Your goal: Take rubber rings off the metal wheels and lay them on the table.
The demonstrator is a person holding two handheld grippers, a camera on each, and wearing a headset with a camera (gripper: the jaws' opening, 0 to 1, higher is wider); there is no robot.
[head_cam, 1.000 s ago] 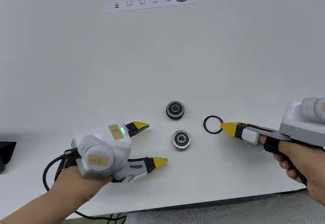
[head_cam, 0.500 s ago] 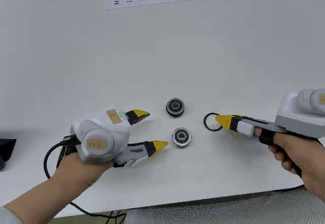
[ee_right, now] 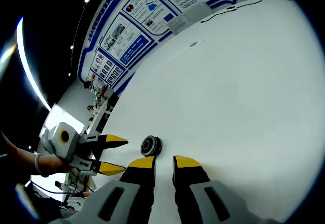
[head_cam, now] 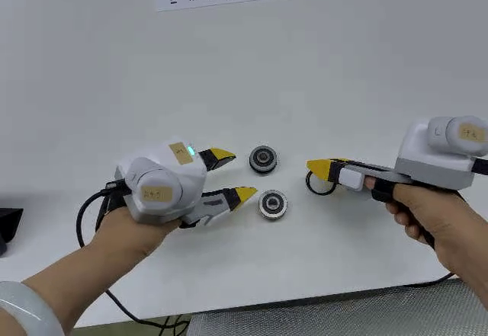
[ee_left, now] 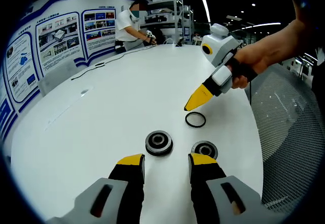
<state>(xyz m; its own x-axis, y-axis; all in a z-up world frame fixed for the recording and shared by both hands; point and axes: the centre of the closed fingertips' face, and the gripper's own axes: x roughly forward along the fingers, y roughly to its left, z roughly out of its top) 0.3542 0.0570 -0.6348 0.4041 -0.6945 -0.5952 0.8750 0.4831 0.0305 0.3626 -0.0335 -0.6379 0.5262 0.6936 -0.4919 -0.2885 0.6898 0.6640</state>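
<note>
Left gripper [head_cam: 235, 174] advanced toward black-rimmed metal wheel [head_cam: 272, 204], jaws apart, empty. Right gripper [head_cam: 320, 168] slightly parted, above loose black rubber ring [ee_left: 186, 119]. Next: clamp wheel, peel ring.

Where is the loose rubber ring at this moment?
In the head view the rubber ring lies flat on the table, right of the far wheel and near wheel, just by the right tool's yellow tips.
</note>
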